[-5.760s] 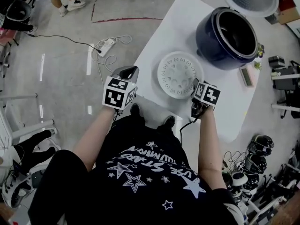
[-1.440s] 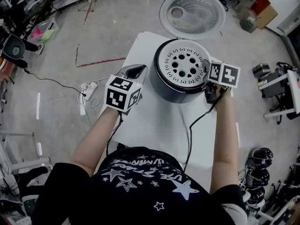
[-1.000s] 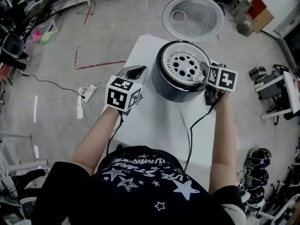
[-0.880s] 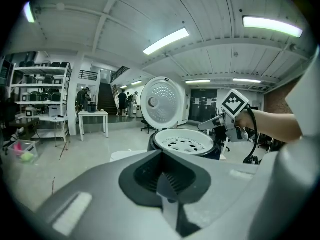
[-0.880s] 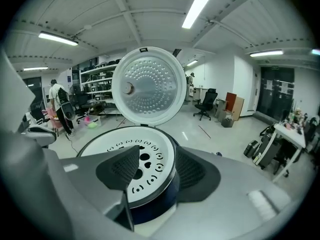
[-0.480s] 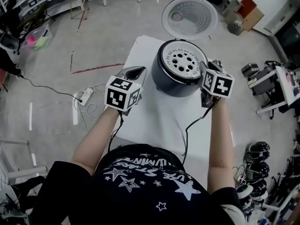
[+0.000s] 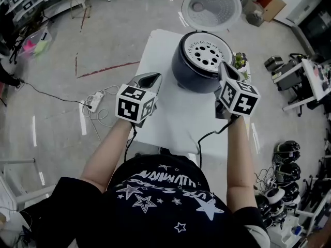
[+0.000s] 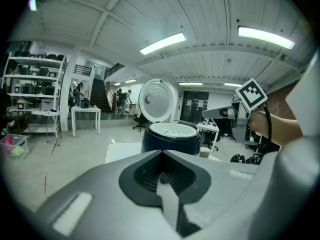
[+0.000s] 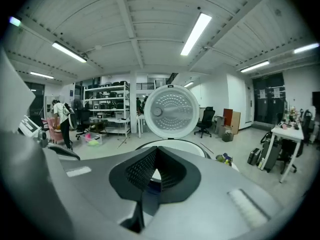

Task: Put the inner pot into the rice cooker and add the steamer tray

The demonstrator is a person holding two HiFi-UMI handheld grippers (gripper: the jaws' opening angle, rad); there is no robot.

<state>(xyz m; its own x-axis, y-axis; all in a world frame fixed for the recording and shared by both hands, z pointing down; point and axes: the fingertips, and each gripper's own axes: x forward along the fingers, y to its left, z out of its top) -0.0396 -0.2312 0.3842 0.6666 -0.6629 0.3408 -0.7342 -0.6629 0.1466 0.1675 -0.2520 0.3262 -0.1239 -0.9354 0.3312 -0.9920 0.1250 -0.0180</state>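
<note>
Floor: grey concrete (image 7: 62,87) lies around the work area, with a white power strip (image 7: 96,100) and its cable to the left.

Surface: a white tabletop (image 7: 170,112) stretches ahead of the person and carries the cooker at its far end.

Rice cooker: the dark blue body (image 7: 194,79) stands upright on the far part of the surface, ahead of both grippers.

Lid: the round lid (image 7: 211,8) is swung open and stands up behind the body, its pale inner face toward the person.

Steamer tray: the white perforated tray (image 7: 208,49) sits level in the cooker's mouth and fills the opening.

Left hand-held gripper: its tips (image 7: 152,77) hang above the left part of the surface, to the left of the cooker and clear of it. Its own view shows the jaws pressed together with nothing between them, and the cooker with the tray ahead of them and slightly to the right.

Right hand-held gripper: its tips (image 7: 224,68) are just beside the cooker's near right rim; whether they touch it cannot be told. The jaws meet at their ends and grip nothing, and the tray's white edge shows straight beyond them.

Plant: a small green plant (image 7: 239,61) stands on the surface to the right of the cooker.
</note>
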